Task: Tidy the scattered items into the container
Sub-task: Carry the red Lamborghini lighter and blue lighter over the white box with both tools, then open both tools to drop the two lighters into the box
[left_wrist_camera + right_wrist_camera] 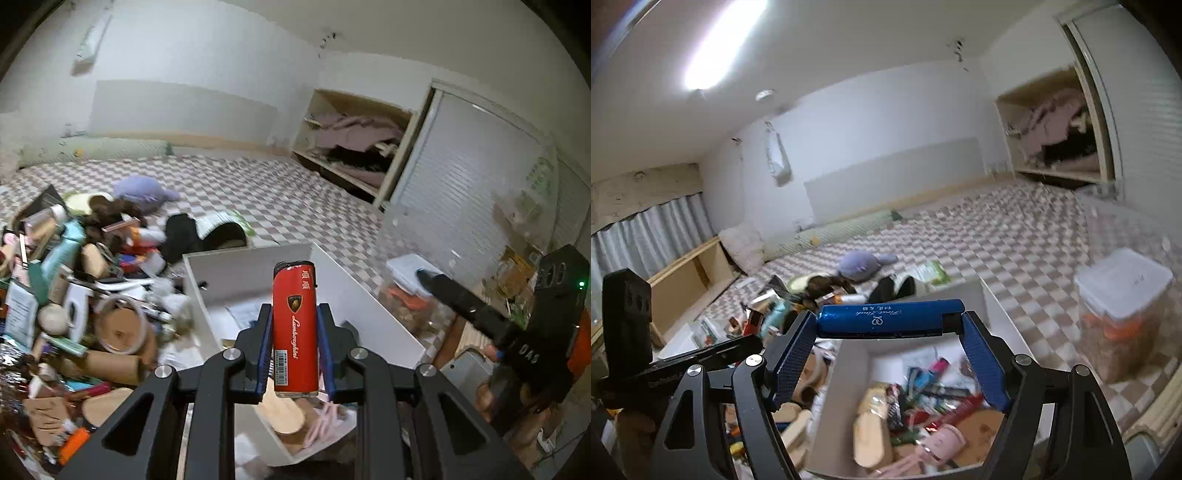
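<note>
Your left gripper (294,325) clamps a red lighter (295,328) upright between its blue pads, above the white box (369,295) on the checkered bed (277,192). Your right gripper (890,328) holds a blue cylinder (890,318) crosswise by its ends, jaws wide, over that box, with the scattered pile (85,295) to its left

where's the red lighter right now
In the left wrist view the red lighter stands upright, clamped between the left gripper's fingers above the white box.
</note>
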